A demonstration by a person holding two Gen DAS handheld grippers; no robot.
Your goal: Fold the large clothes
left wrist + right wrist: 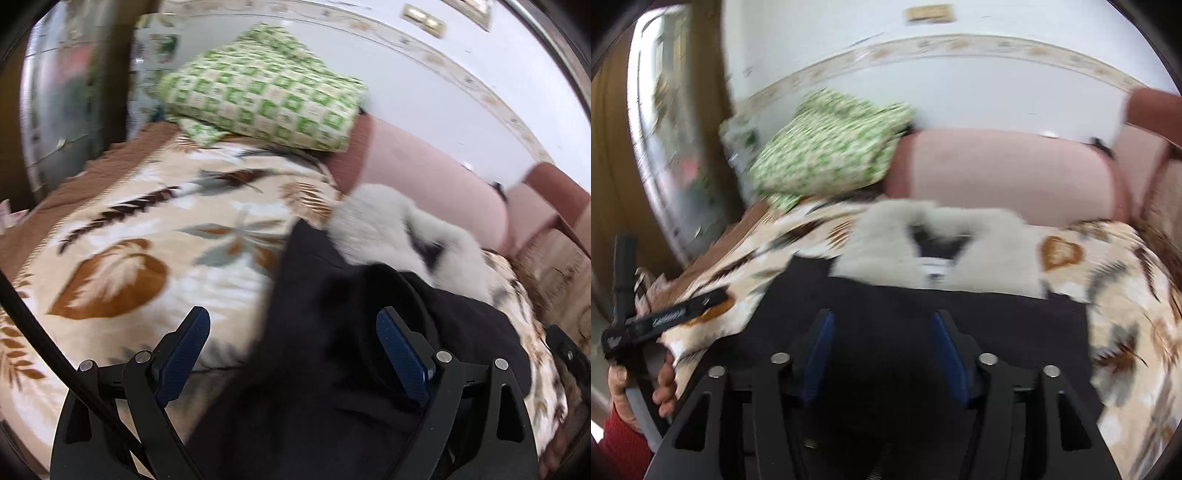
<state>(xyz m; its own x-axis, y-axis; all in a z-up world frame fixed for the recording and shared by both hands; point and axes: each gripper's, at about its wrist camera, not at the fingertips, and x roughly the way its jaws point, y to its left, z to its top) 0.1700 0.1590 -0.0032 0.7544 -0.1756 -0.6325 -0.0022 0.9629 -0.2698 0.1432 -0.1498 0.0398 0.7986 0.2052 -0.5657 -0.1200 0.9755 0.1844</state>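
a black coat with a pale grey fur collar (923, 314) lies spread on a cream leaf-patterned blanket (147, 236) covering a pink sofa (1015, 173), collar toward the backrest. the left gripper (293, 334) hovers over its edge, jaws wide and empty. the right gripper (882, 332) hangs above the black cloth, jaws apart. a green-checked cushion (266, 88) sits behind.

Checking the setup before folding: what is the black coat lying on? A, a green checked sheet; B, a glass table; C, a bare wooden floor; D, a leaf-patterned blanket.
D: the black coat lies spread on the leaf-patterned blanket, while the green checked bundle sits apart behind it.
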